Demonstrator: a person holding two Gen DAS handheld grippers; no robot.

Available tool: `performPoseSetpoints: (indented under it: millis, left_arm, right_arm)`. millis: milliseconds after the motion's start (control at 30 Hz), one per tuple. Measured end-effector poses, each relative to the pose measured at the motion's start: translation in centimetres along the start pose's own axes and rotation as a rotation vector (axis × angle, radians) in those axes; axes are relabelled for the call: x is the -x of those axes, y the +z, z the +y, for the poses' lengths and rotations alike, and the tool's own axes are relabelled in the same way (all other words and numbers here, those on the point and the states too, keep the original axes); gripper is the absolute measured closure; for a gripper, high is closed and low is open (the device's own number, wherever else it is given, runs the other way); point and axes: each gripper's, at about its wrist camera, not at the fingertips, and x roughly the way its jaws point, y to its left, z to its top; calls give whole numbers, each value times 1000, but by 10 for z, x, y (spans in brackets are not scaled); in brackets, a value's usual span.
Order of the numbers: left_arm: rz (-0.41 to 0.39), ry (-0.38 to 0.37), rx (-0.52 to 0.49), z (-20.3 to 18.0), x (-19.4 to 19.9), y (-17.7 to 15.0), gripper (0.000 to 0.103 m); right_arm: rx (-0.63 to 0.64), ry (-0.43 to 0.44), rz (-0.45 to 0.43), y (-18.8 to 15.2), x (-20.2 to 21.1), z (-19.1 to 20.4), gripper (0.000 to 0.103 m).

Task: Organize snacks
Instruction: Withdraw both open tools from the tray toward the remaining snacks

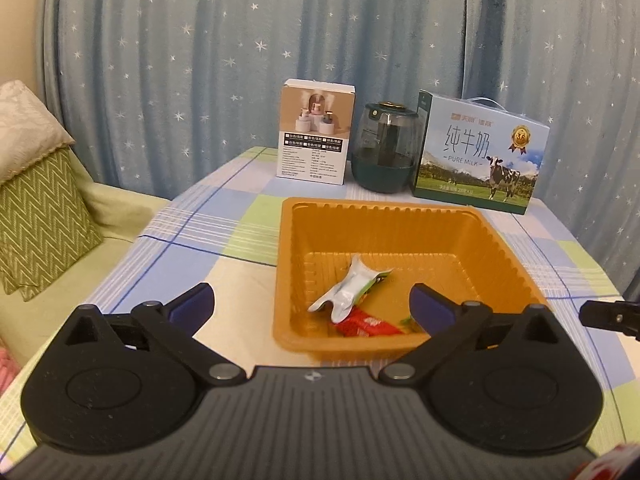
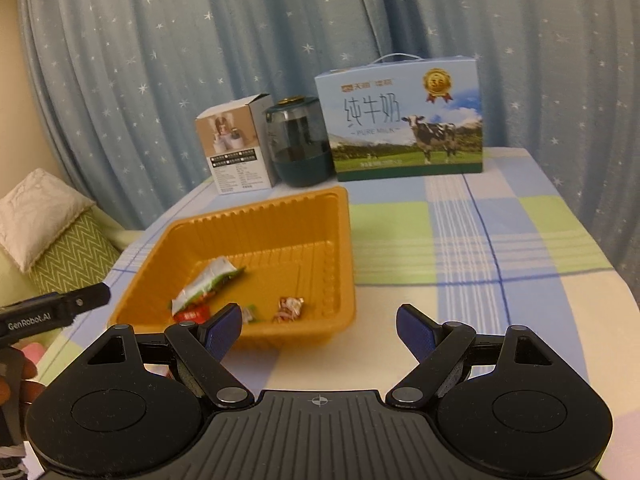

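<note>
Grippers both empty, jaws spread wide: left gripper (image 1: 312, 306) hangs over the near left corner of the orange tray (image 1: 496, 240), its right finger above the tray's near edge; right gripper (image 2: 319, 326) hovers over bare checked tablecloth (image 2: 500, 248) just right of the tray's near right corner. Tray sits on the table toward the left edge. Inside, all near the front wall: white-and-green snack packet (image 1: 352, 286) lying crumpled, leaning over a red packet (image 1: 366, 326); small reddish wrapped candy (image 2: 289, 307) apart from them toward the tray's right side; another small green-white piece beside the red packet, partly hidden by a finger. Along the far edge of the table, left to right: white product box (image 1: 314, 134), dark green jar (image 1: 384, 148), blue milk carton (image 1: 480, 156) marked PURE MILK. Blue starred curtain (image 1: 320, 20) behind. Green cushions (image 1: 40, 208) off the table's left side.
</note>
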Motion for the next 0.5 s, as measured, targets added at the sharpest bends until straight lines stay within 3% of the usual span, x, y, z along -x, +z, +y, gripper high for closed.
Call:
performPoseSetpoints:
  millis: [167,500]
  left_arm:
    - [-6,-9,-7,1,20,-9,0]
    - [77,-54,-14,0,60,-37,0]
  right_arm:
    - [18,-6,11,-17,19,2,19]
    - [20,6,65,-45,52,5,19]
